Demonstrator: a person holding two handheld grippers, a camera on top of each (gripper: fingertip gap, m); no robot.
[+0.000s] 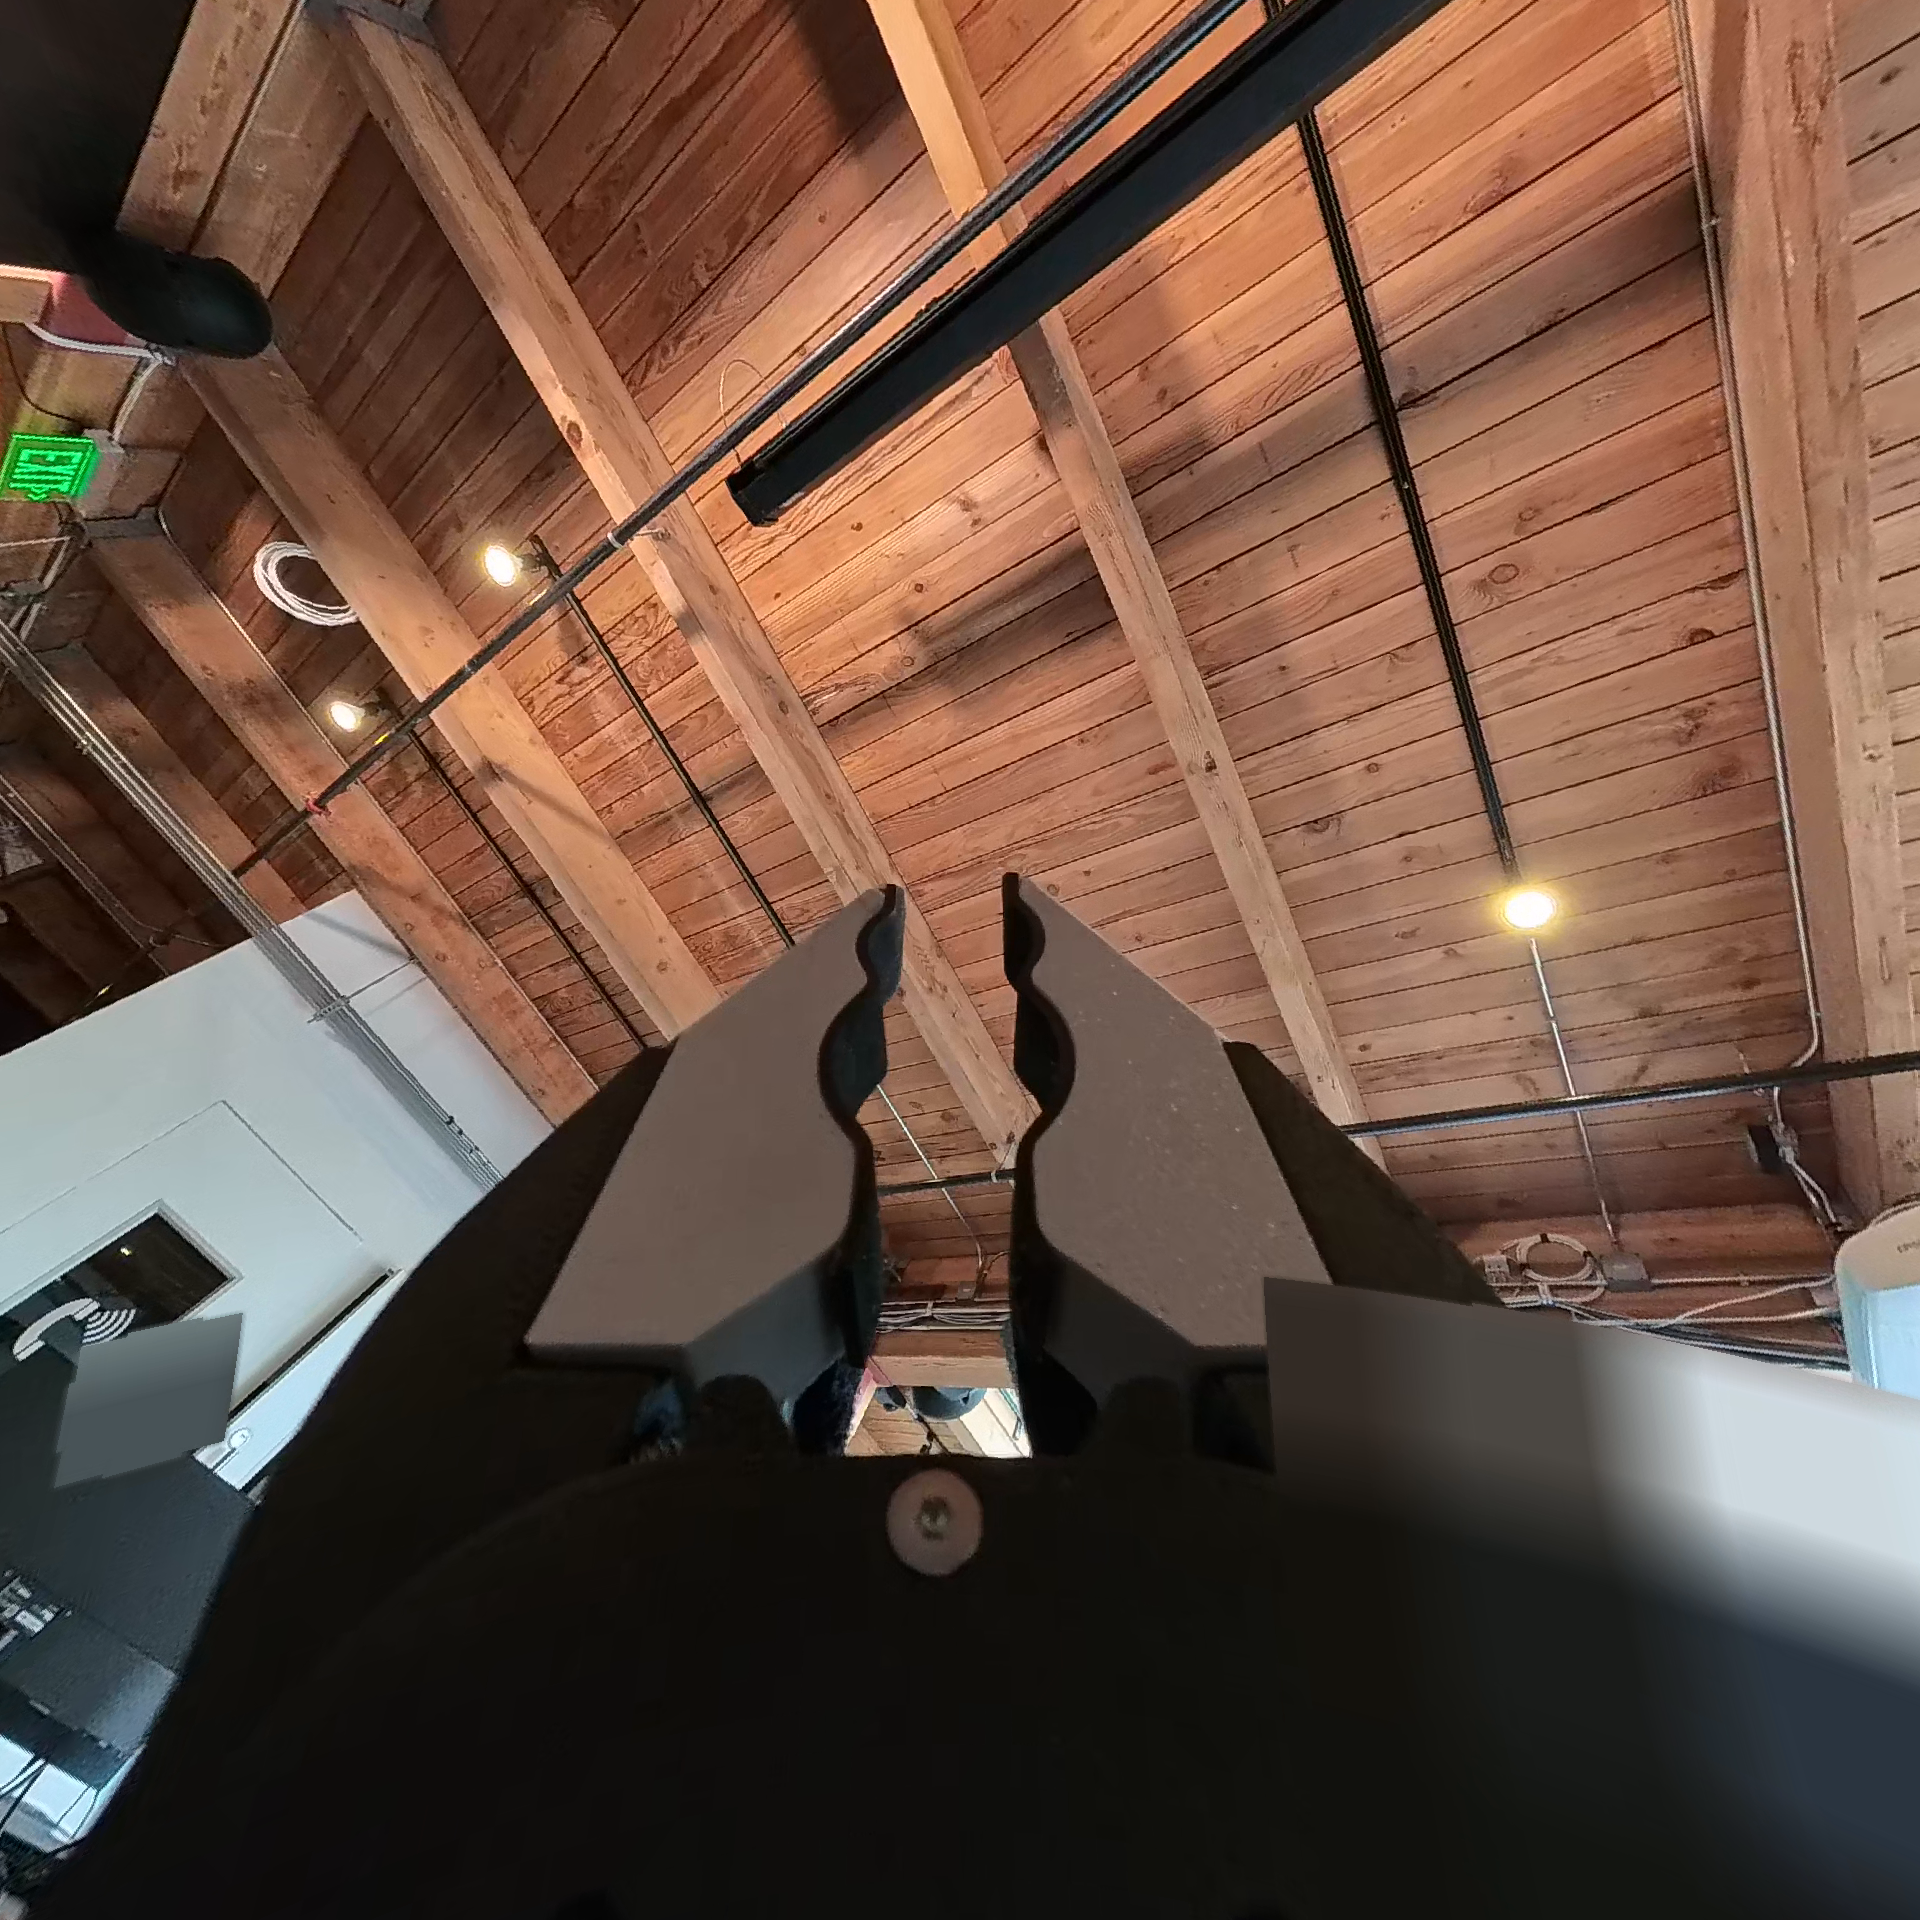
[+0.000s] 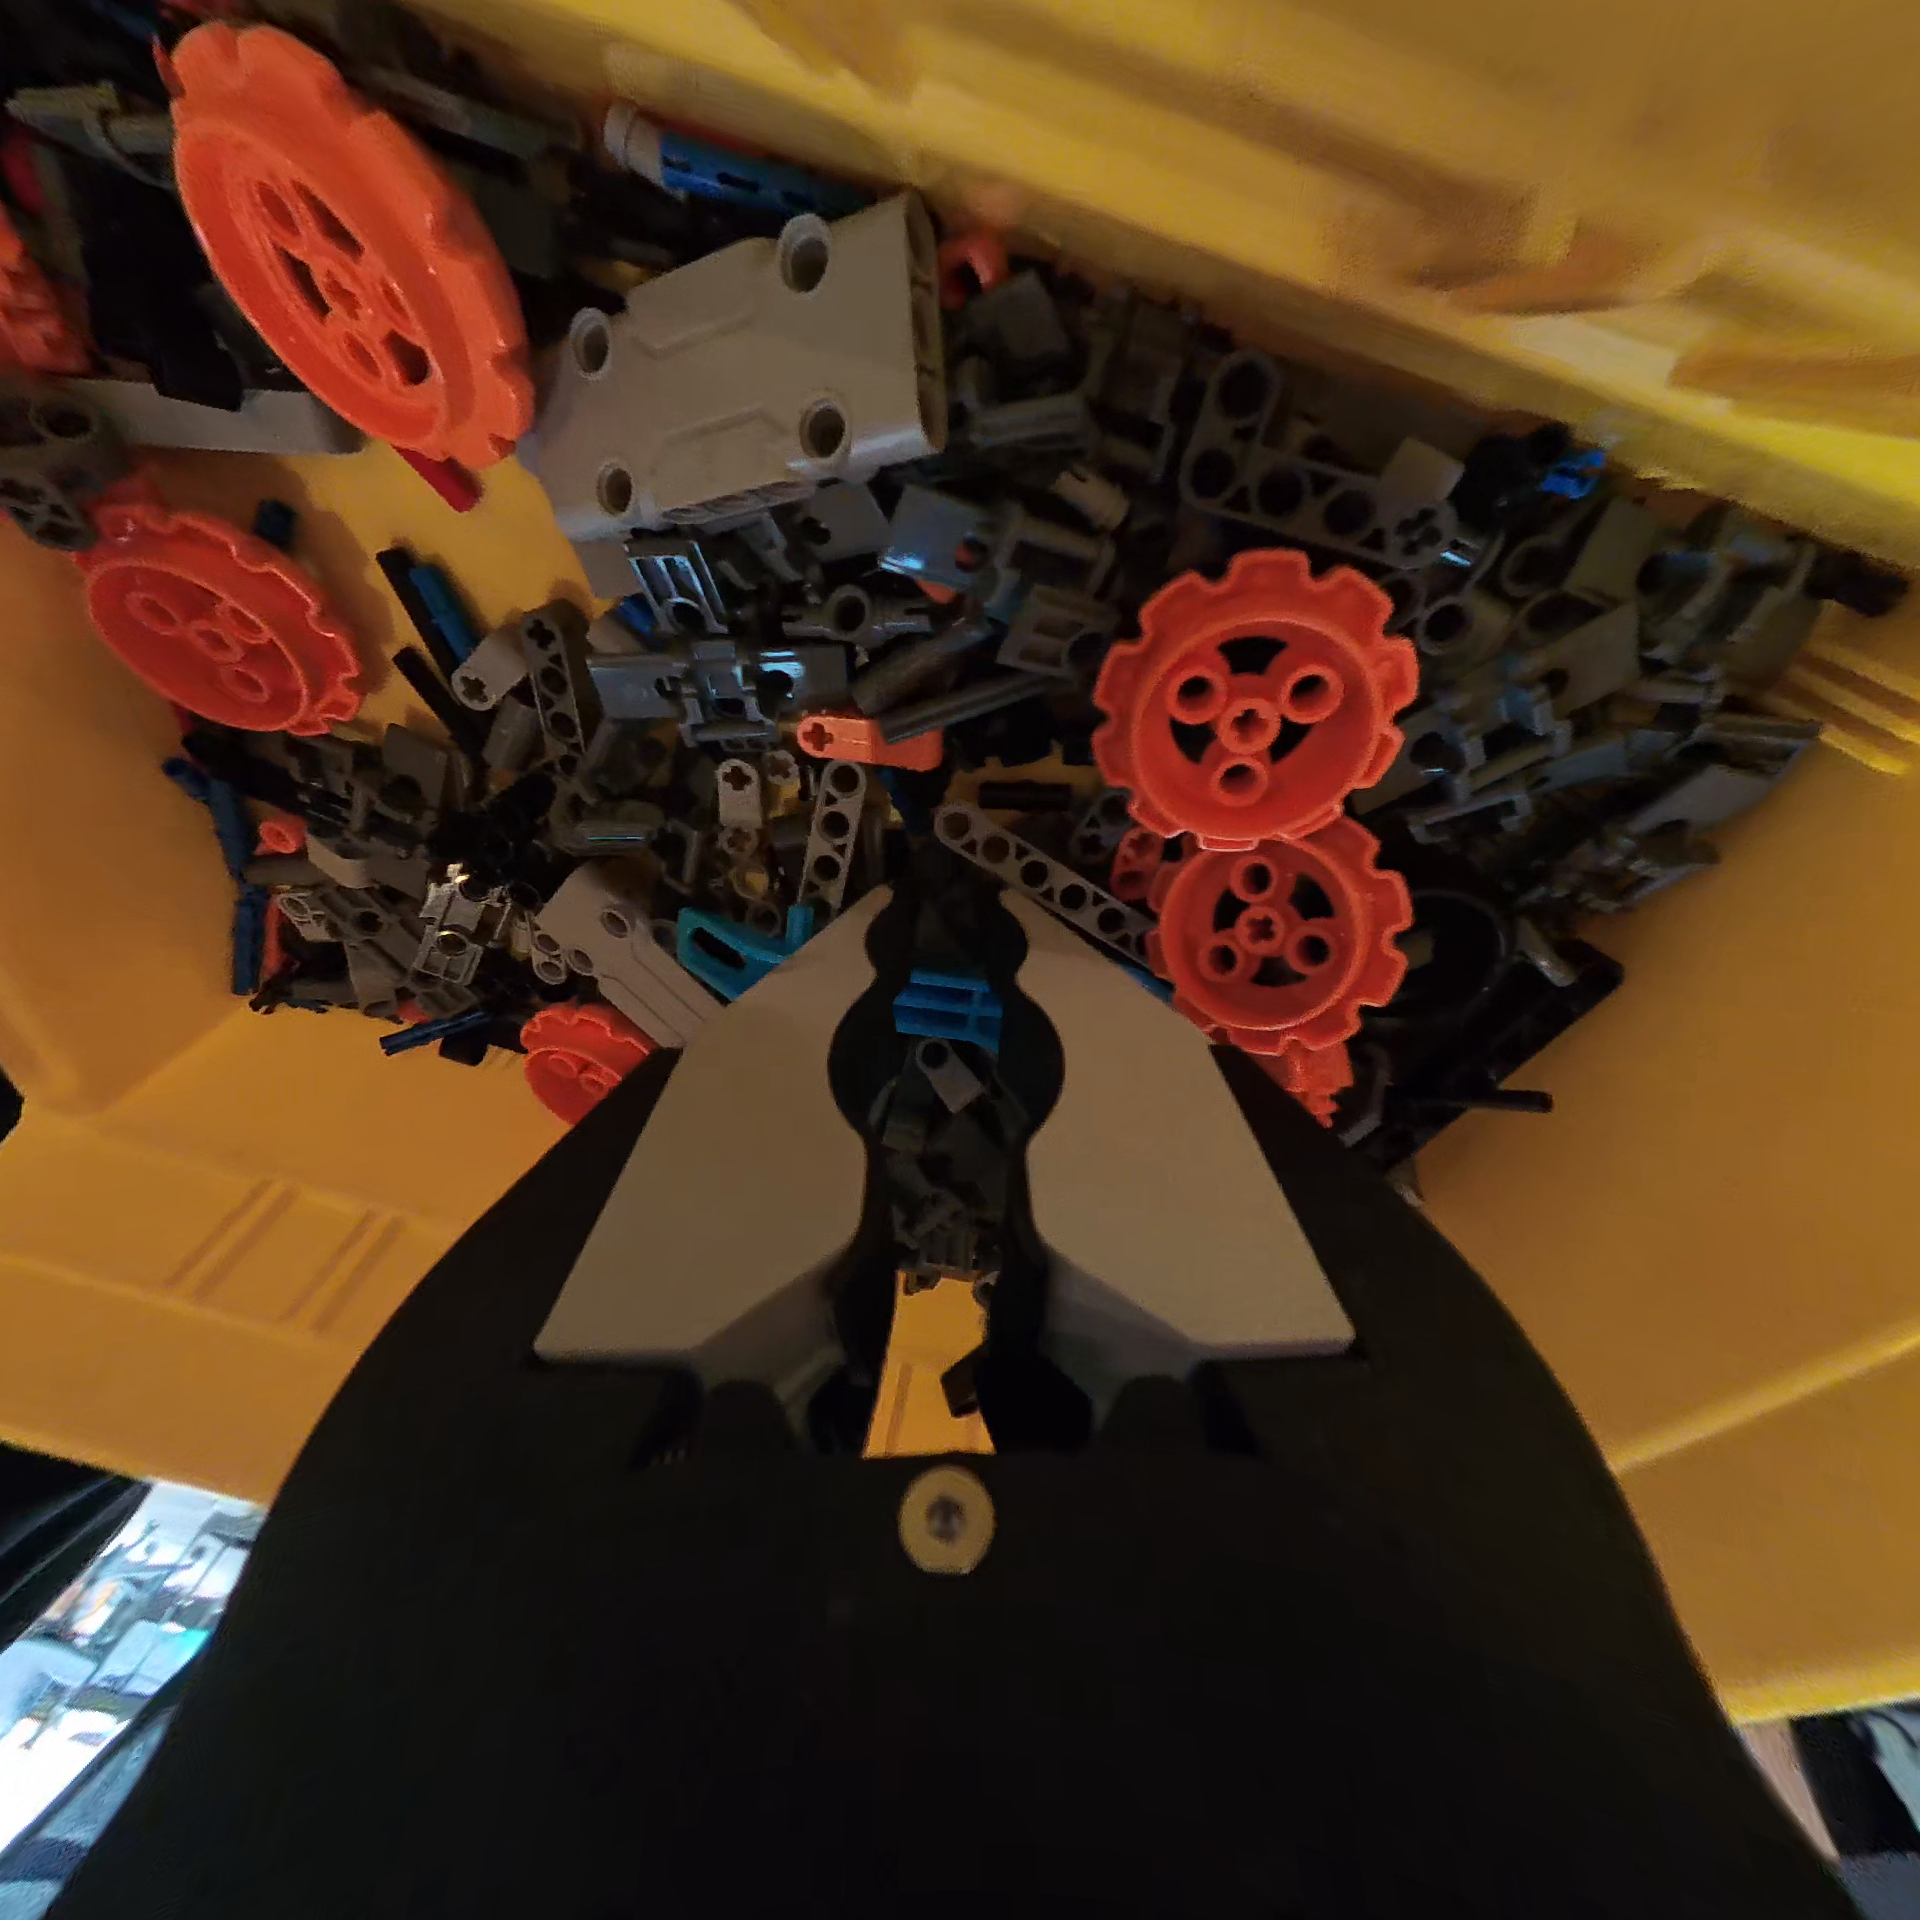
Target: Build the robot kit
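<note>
Right hand-held gripper (image 2: pixel 948 914) down in yellow bin (image 2: pixel 312 1195), clenched on small blue brick piece (image 2: pixel 940 1006) — it sits between the two fingers just behind the tips. Around the blue piece: grey and black beams, two orange gear wheels (image 2: pixel 1252 696) just to its right, grey block (image 2: pixel 758 374) beyond it.

Left hand-held gripper (image 1: pixel 951 904) points at wooden ceiling (image 1: pixel 1143 623) — released, nothing between its fingers.
</note>
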